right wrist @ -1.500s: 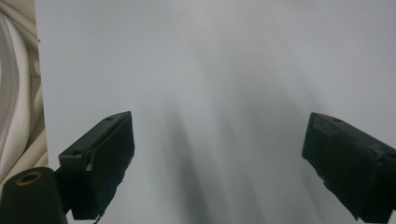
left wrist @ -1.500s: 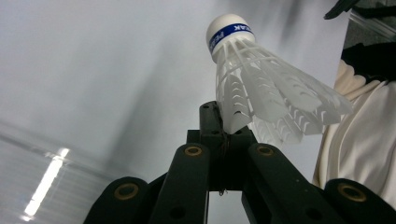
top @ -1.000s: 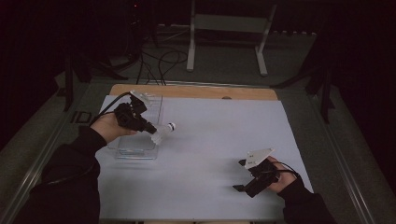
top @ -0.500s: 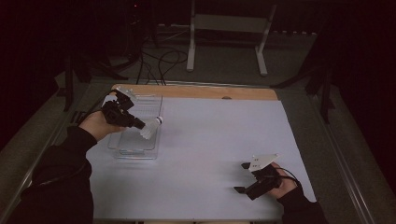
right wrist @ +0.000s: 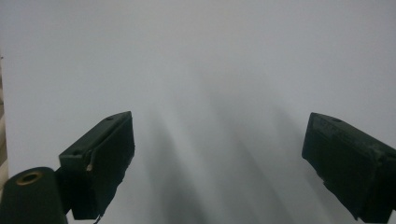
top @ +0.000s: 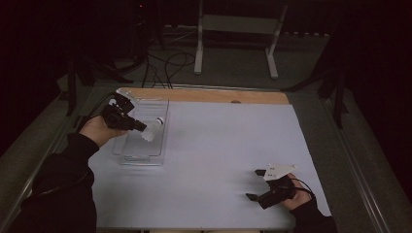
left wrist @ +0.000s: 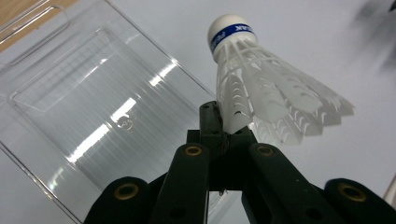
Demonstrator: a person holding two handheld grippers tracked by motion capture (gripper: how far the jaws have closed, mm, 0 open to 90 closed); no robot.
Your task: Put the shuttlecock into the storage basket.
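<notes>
Left gripper [top: 141, 127] pinching a white shuttlecock [top: 152, 130] by the rim of its skirt, jaws pressed together on a single vane edge, as the left gripper view [left wrist: 219, 122] confirms. The shuttlecock [left wrist: 261, 88] hangs above the clear plastic tray [top: 127, 154] near the worktop's far left corner, cork tip pointing away from the hand and slightly upward, not yet resting inside. Right gripper [top: 256, 184] lies low near the worktop's near right corner, jaws spread wide with nothing between them [right wrist: 219, 158]. Handling, as judged: the shuttlecock is very light, its skirt thin, springy and easily crushed or bent, so a gentle pinch at the skirt edge suffices; the firm rounded cork with its blue band is the sturdier hold, though smoother and likelier to slip
</notes>
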